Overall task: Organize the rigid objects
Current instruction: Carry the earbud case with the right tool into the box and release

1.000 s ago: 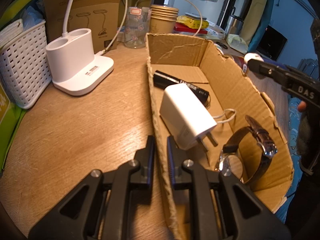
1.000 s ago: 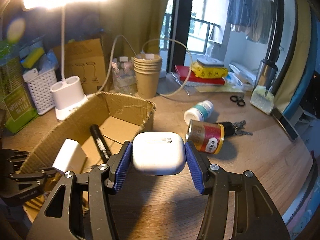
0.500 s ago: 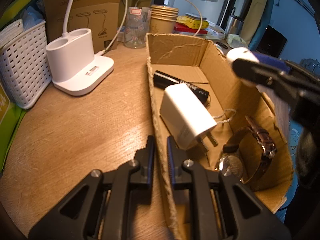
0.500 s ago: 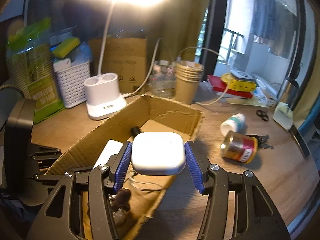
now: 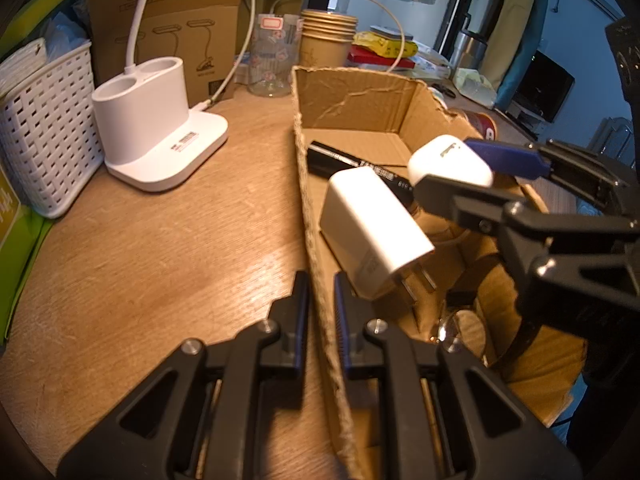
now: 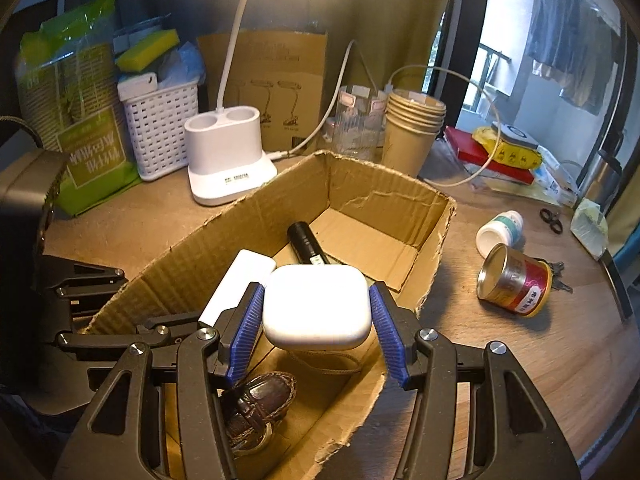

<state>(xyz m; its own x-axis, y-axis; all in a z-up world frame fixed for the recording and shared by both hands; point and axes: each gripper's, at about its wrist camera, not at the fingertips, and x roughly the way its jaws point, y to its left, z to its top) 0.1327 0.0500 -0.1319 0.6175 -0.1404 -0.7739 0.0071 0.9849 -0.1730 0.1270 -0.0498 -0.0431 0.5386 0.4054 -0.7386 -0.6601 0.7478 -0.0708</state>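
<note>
Right gripper [image 6: 317,326] clamps the white earbud case [image 6: 316,312] over the cardboard box [image 6: 384,200]; left gripper [image 5: 321,312] pinches the box's wall.

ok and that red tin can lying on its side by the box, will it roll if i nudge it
Probably. The red tin can lies on its side on the bare wooden table, so a sideways nudge would likely roll it. Its open end looks empty, so it is probably light. The keys behind it may stop it.

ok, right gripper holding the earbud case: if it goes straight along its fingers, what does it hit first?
Probably the black flashlight lying in the cardboard box, just beyond the earbud case held by the right gripper. If it passes above that, the box's far wall. Depth is unclear.
</note>
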